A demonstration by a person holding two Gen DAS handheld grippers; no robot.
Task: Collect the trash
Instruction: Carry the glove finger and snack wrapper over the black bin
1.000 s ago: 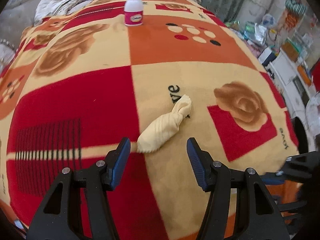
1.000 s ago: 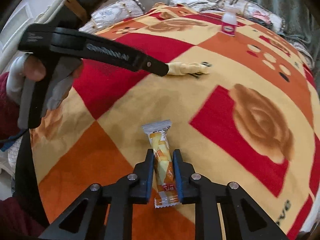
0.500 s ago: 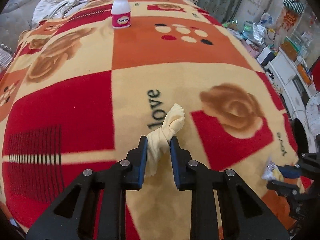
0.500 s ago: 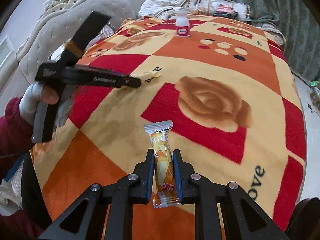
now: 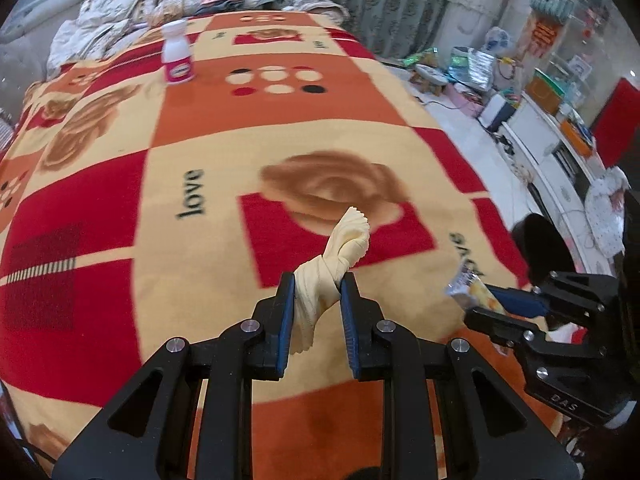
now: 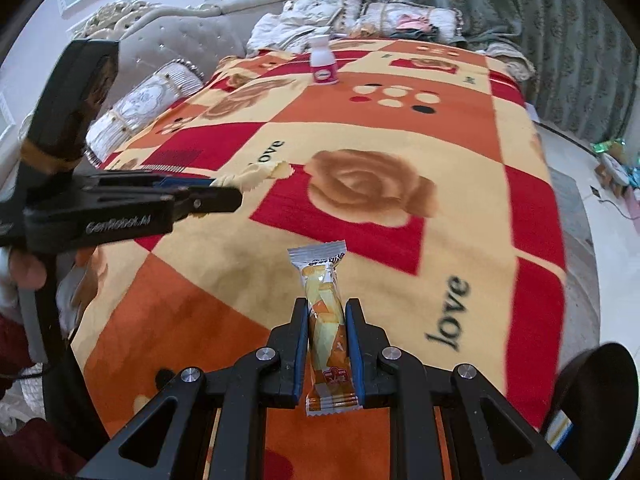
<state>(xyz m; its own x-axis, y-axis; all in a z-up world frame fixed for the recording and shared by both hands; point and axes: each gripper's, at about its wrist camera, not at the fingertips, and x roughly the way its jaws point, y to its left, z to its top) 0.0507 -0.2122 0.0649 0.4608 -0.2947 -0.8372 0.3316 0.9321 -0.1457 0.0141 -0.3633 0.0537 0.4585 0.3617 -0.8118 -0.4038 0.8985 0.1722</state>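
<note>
My left gripper [image 5: 318, 292] is shut on a twisted pale-yellow wrapper [image 5: 340, 252], which it holds clear above the patterned blanket [image 5: 200, 140]. In the right wrist view that same wrapper [image 6: 260, 174] sticks out of the left gripper [image 6: 224, 196] at the left. My right gripper [image 6: 327, 316] is shut on an orange-and-yellow snack packet [image 6: 326, 320], held upright between the blue pads. In the left wrist view the right gripper [image 5: 492, 304] with the snack packet [image 5: 472, 292] shows at the lower right. A white bottle [image 5: 177, 58] with a pink label stands at the blanket's far end.
The bed's right edge drops to a light floor with cluttered boxes and bags [image 5: 472, 68]. Pillows and bedding [image 6: 320, 20] lie at the head, with a tufted grey headboard [image 6: 180, 36] at the left. A dark round object [image 6: 592, 392] sits at the near right corner.
The left gripper closed on the yellow wrapper, lifted it off the blanket and carried it right. The right gripper, still holding the snack packet, swung and rolled toward the bed's right side.
</note>
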